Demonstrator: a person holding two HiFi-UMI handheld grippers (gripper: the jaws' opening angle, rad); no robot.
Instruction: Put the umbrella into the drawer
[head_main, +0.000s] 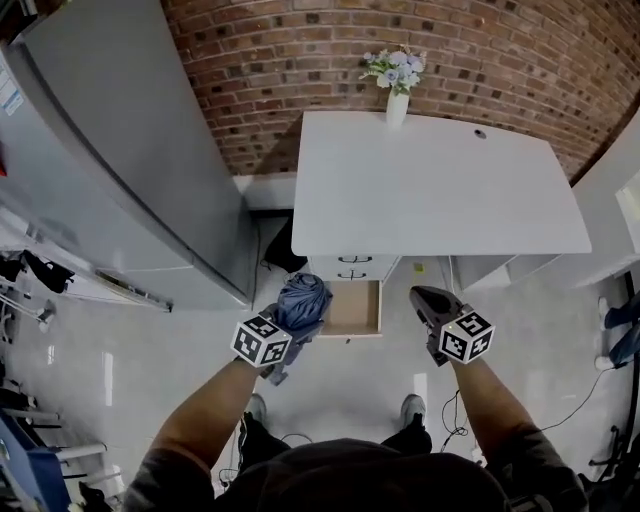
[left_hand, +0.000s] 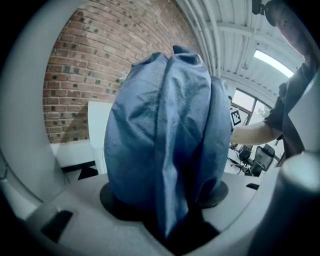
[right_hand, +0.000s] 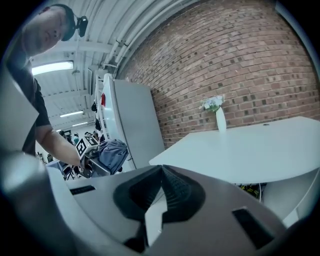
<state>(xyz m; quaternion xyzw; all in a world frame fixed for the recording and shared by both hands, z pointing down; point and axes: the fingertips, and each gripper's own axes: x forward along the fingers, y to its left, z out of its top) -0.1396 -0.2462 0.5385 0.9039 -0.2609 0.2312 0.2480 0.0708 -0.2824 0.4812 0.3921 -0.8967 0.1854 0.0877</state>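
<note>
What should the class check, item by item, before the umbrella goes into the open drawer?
1. Grip of left gripper on blue umbrella: ok, fingers closed on its fabric.
2. Is the drawer pulled out: ok.
3. Drawer floor bare: ok, where visible.
4. Umbrella lined up over the opening: not ok, it hangs at the left edge.
5. Path clear of right gripper: ok, shut, empty, right of the drawer.
6. Umbrella short enough to fit: cannot tell.
</note>
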